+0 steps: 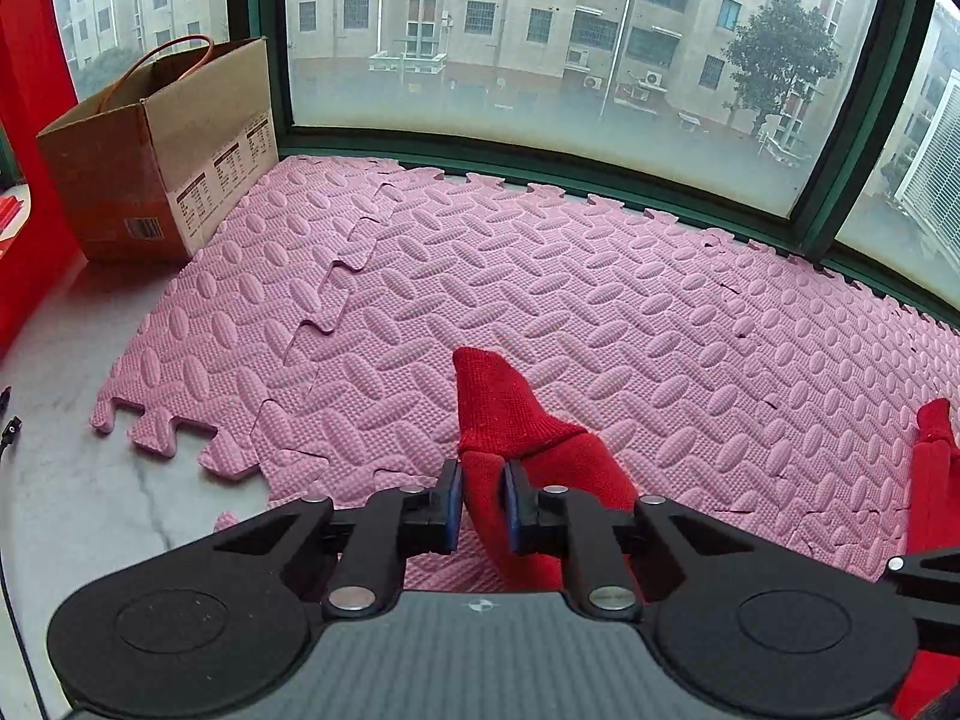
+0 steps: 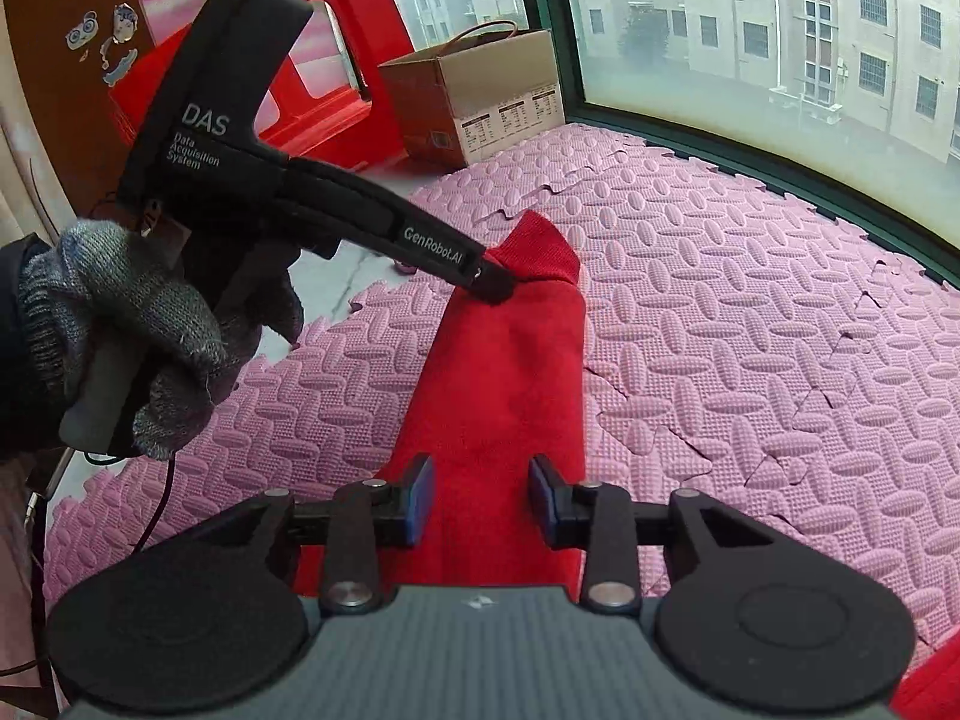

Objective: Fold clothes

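Red sleeve (image 1: 516,414) pinched in left tongs (image 1: 483,501) — right tongs (image 2: 480,501) astride

- The left tongs (image 2: 492,288) were matte black, lettered "DAS" and "GenRobot.AI" in white.
- Beside that lettering, a grey knitted glove (image 2: 138,336) covered the hand.
- The right tongs (image 2: 480,501) carried blue pads and silver screws.

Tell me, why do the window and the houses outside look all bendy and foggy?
Left wrist view: the fisheye lens bows the window frame, and the glass is misty low down, so the buildings fade. Right wrist view: the same curve in the frame, soft grey daylight, no hard shadows on the mat.
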The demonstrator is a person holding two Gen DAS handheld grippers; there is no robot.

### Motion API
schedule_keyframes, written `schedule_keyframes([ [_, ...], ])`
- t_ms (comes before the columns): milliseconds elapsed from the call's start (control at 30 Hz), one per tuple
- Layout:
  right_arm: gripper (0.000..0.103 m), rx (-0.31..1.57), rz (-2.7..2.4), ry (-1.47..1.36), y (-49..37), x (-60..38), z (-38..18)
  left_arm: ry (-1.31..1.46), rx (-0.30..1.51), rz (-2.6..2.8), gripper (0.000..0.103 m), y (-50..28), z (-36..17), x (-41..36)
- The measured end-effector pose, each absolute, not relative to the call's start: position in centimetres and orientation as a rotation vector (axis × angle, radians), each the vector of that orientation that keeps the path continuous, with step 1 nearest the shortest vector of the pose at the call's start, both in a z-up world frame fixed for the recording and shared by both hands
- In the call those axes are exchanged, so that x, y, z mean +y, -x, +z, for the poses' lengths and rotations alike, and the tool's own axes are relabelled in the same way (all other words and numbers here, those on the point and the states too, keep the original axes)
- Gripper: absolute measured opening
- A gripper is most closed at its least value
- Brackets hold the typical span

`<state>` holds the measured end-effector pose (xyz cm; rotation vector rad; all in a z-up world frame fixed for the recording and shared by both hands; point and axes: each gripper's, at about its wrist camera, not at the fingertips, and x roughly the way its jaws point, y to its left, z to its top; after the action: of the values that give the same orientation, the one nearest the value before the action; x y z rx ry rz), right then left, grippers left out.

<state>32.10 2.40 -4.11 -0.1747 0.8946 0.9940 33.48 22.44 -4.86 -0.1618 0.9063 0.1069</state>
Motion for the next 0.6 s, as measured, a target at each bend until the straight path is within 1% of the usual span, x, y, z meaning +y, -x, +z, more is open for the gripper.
schedule_keyframes([
  [133, 0.035, 0.916, 0.962, 0.108, -33.9, 2.2, -4.3, 0.153, 0.905, 0.097, 0.014, -32.3, -5.0, 23.4],
  [333, 0.034, 1.043, 0.942, -0.087, -37.8, 2.9, -7.0, 0.120, 0.887, 0.056, 0.014, -31.2, -5.1, 24.0],
  [533, 0.034, 1.082, 0.955, -0.174, -39.4, 5.2, -8.8, 0.125, 0.889, 0.041, 0.014, -30.8, -5.8, 24.6],
  [567, 0.033, 1.077, 0.959, -0.177, -39.6, 5.5, -9.0, 0.125, 0.888, 0.038, 0.014, -30.8, -5.8, 24.6],
  [600, 0.029, 1.071, 0.957, -0.174, -39.7, 5.7, -9.0, 0.126, 0.887, 0.037, 0.015, -30.8, -5.8, 24.6],
])
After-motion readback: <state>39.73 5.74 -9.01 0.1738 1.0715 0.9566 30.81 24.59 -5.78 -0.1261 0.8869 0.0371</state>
